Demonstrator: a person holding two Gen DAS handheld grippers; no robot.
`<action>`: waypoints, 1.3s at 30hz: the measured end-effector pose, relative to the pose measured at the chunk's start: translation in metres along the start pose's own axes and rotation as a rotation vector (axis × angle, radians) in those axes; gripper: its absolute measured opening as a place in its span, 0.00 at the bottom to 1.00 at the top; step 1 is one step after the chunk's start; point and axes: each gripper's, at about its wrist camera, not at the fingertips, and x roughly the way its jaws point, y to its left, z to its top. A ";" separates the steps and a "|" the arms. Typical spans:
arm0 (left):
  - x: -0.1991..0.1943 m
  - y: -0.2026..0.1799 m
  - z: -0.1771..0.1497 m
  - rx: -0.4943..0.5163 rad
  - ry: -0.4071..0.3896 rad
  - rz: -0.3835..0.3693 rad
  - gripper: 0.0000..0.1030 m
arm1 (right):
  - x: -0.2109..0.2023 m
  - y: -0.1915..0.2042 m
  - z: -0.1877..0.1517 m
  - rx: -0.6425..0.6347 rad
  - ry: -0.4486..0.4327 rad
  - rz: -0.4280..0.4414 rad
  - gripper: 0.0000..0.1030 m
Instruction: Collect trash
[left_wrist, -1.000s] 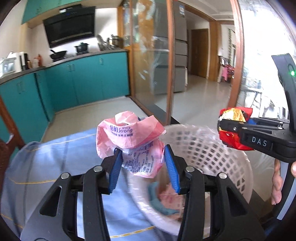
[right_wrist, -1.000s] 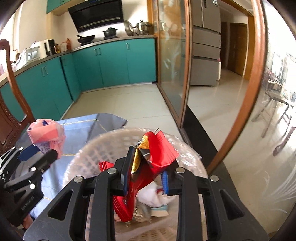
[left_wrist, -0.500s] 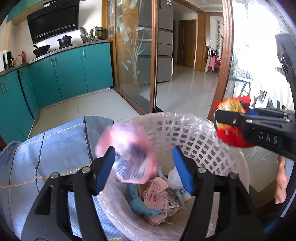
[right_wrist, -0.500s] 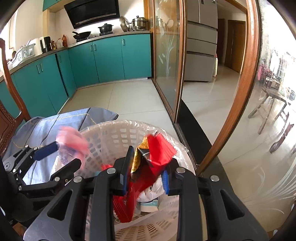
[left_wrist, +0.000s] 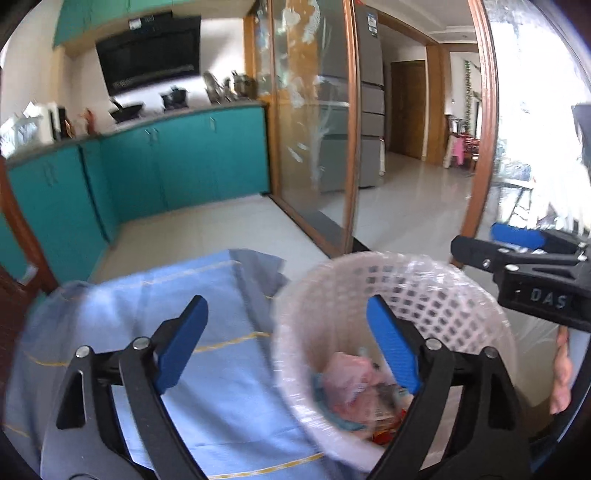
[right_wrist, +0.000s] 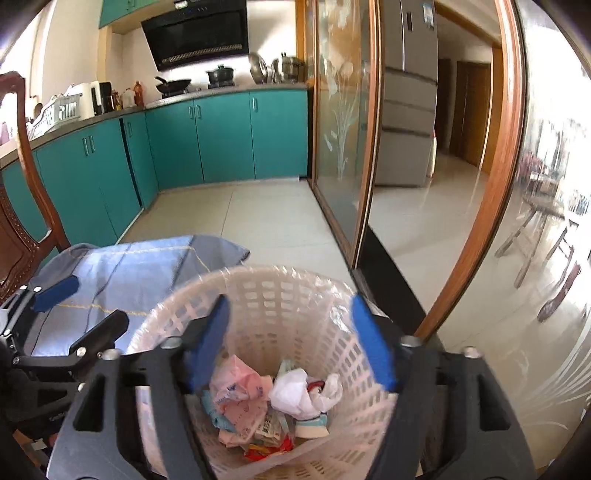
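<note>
A white lattice waste basket (left_wrist: 417, 288) (right_wrist: 280, 291) lined with clear plastic stands past the table's edge. Inside lie the pink wrapper (right_wrist: 240, 387) (left_wrist: 351, 384), white crumpled paper (right_wrist: 295, 395) and the red wrapper (right_wrist: 266, 450) among other scraps. My left gripper (left_wrist: 288, 339) is open and empty, straddling the basket's left rim. My right gripper (right_wrist: 291, 343) is open and empty above the basket's mouth. The right gripper also shows at the right of the left wrist view (left_wrist: 524, 258), and the left gripper at the left of the right wrist view (right_wrist: 74, 310).
A blue cloth (left_wrist: 155, 302) (right_wrist: 129, 266) covers the table to the left of the basket. A wooden chair (right_wrist: 22, 206) stands at the far left. Teal cabinets (right_wrist: 221, 140) line the back, and a glass sliding door (right_wrist: 343, 129) stands to the right.
Both grippers opened. The pink wrapper dropped from the left gripper and the red wrapper from the right gripper into the basket. The left gripper drew back to the left.
</note>
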 end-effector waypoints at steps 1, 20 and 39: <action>-0.008 0.005 0.000 0.007 -0.017 0.022 0.88 | -0.006 0.008 0.001 -0.008 -0.024 0.003 0.77; -0.150 0.095 -0.085 -0.029 -0.020 0.298 0.97 | -0.117 0.090 -0.083 -0.024 -0.204 -0.049 0.96; -0.233 0.073 -0.088 -0.037 -0.120 0.253 0.97 | -0.166 0.099 -0.105 -0.061 -0.210 -0.080 0.97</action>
